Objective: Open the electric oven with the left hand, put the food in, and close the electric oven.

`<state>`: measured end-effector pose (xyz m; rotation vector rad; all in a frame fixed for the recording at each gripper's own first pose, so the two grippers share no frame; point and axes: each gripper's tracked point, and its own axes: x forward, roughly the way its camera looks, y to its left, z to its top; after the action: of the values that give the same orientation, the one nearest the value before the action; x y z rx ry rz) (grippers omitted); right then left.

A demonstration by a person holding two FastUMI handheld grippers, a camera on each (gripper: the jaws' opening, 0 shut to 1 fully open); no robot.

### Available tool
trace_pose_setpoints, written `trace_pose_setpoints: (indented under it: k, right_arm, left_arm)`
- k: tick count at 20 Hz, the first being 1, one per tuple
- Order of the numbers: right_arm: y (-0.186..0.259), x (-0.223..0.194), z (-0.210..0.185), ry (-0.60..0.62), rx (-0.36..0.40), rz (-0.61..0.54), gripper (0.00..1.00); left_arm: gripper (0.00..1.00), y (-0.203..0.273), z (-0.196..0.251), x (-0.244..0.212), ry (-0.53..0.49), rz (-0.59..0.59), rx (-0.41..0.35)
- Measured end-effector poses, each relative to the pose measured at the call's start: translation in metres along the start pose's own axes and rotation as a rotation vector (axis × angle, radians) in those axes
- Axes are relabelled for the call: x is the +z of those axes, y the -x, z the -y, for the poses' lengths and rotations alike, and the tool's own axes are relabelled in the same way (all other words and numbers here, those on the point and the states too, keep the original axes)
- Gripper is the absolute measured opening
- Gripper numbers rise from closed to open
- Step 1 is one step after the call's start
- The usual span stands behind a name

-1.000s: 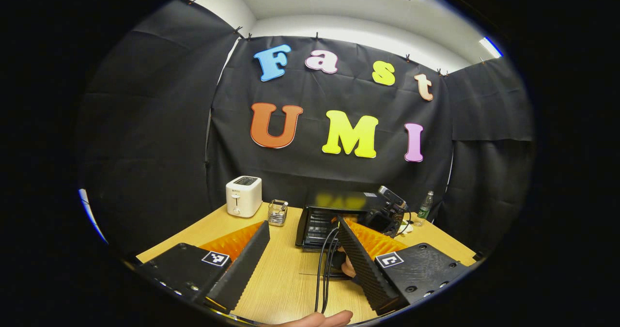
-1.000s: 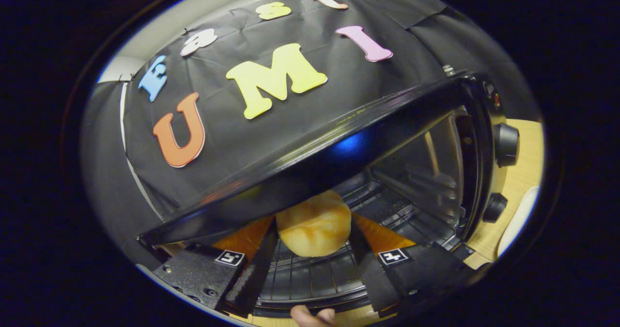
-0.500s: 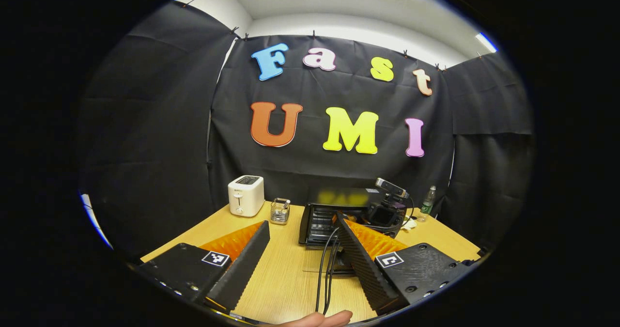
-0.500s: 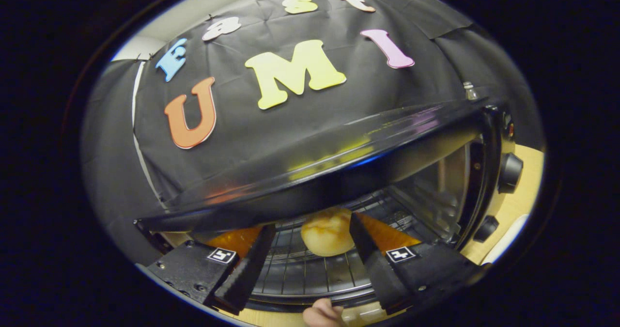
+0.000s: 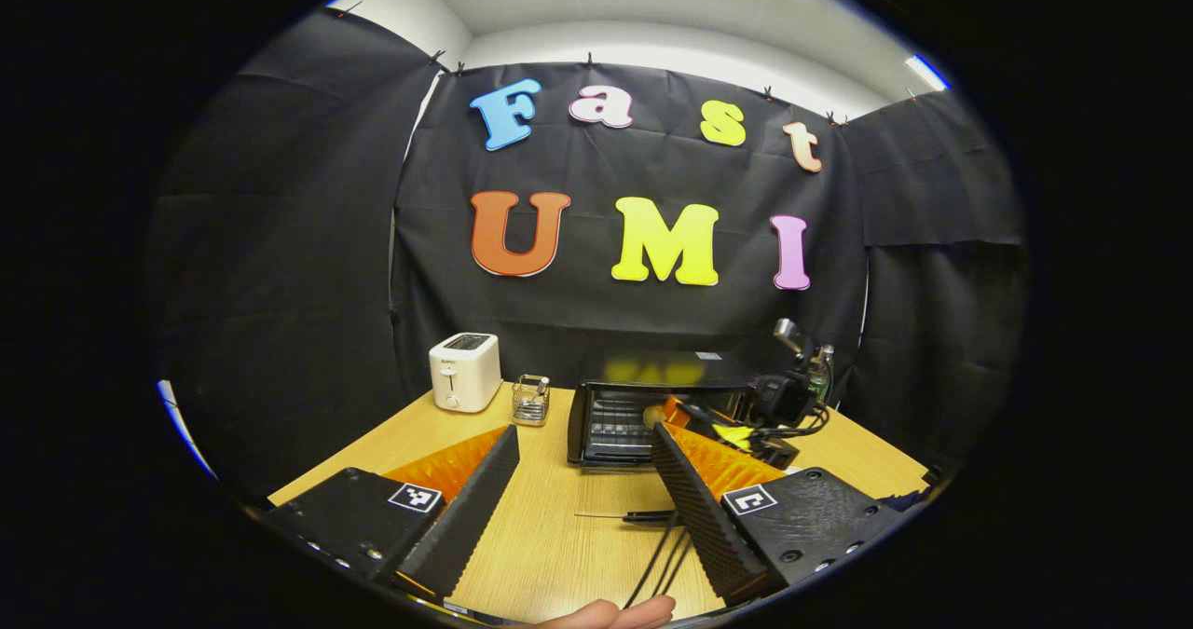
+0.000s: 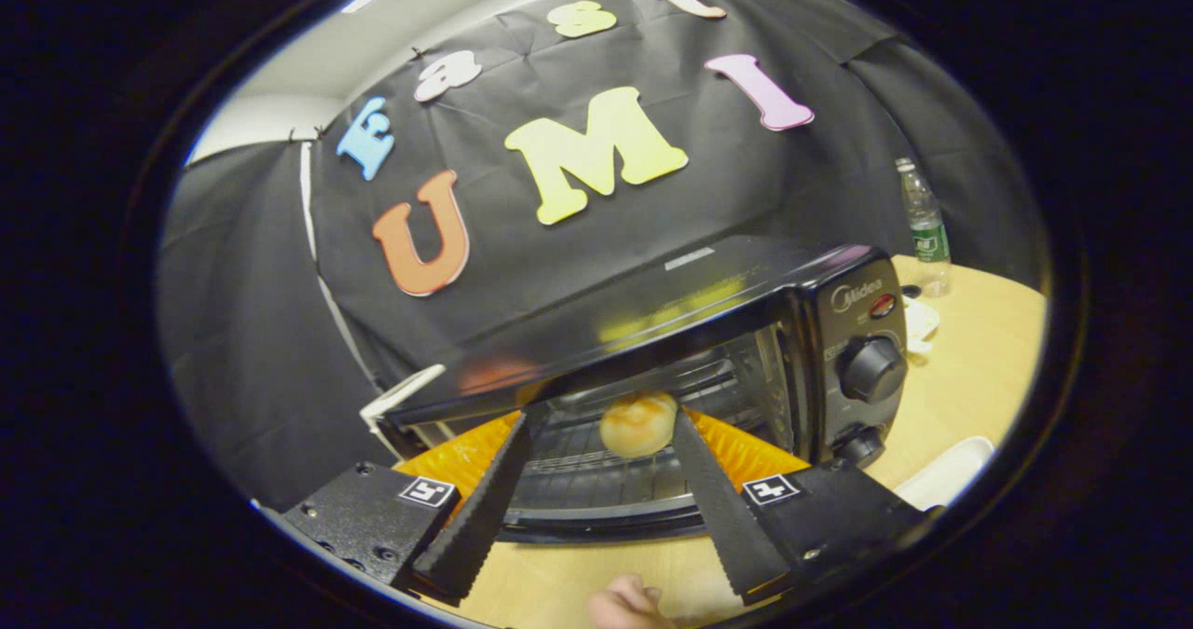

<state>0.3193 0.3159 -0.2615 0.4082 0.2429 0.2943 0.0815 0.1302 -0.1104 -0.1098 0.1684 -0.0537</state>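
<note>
A black electric oven (image 6: 839, 331) stands open, its door (image 6: 606, 522) folded down toward me. A round golden bun (image 6: 641, 424) sits on the wire rack inside. My right gripper (image 6: 604, 421) is open just outside the oven mouth, and the bun lies beyond its fingertips, untouched. In the left gripper view the oven (image 5: 652, 391) is farther off at the middle of the table, with the right gripper (image 5: 694, 417) at its front. My left gripper (image 5: 582, 443) hangs open over the wooden table (image 5: 550, 536), holding nothing.
A white toaster (image 5: 463, 371) and a small glass holder (image 5: 531, 399) stand left of the oven. A plastic bottle (image 6: 923, 224) is behind it on the right, and a white plate (image 6: 946, 471) lies beside it. Cables (image 5: 666, 554) run across the table.
My right gripper opened, left the bun on the rack and drew back out of the oven. The left gripper stayed open and barely moved.
</note>
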Motion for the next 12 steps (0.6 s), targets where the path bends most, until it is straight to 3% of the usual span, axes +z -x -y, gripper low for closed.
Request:
trace_pose_setpoints:
  k: [8, 12]
  right_arm:
    - [0.136, 0.091, -0.013, 0.147, 0.058, 0.165, 0.95]
    - [0.203, 0.140, -0.012, 0.293, 0.036, 0.255, 0.95]
  left_arm:
    - [0.94, -0.031, 0.024, -0.031, -0.007, -0.109, -0.048]
    - [0.94, -0.049, 0.034, -0.056, -0.009, -0.173, -0.049]
